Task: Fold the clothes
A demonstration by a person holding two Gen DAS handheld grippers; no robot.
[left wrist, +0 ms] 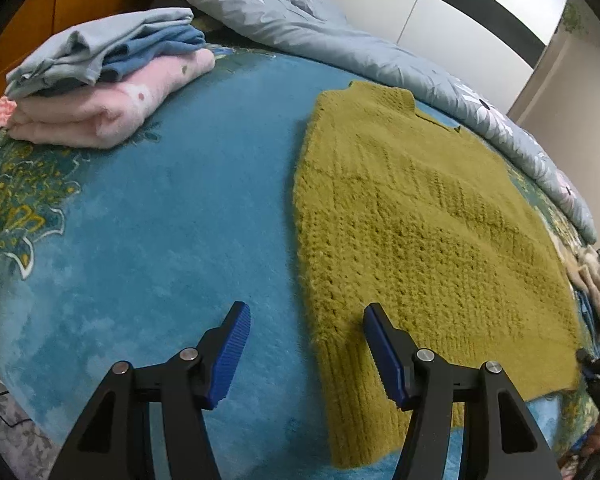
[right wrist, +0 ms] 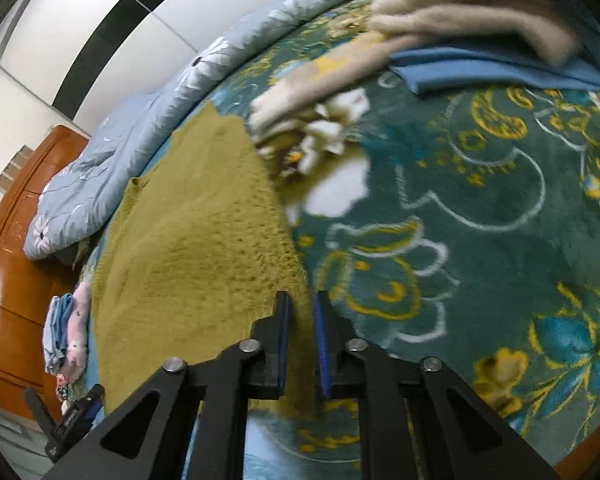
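So the bed (left wrist: 160, 220) with its teal floral blanket has a done pile at the far left: folded clothes (left wrist: 108, 80), pink at the bottom, blues on top. More unfolded stuff (right wrist: 460, 20) sits off to the right, so I'd say roughly midway. The olive knit sweater (left wrist: 420, 220) lies flat mid-bed, chunky and fuzzy, apparently already folded narrower. Right gripper (right wrist: 300, 320) is pinching its near right edge, fingers almost closed. Left gripper (left wrist: 306, 320) hangs wide apart over the near left hem, holding nothing.
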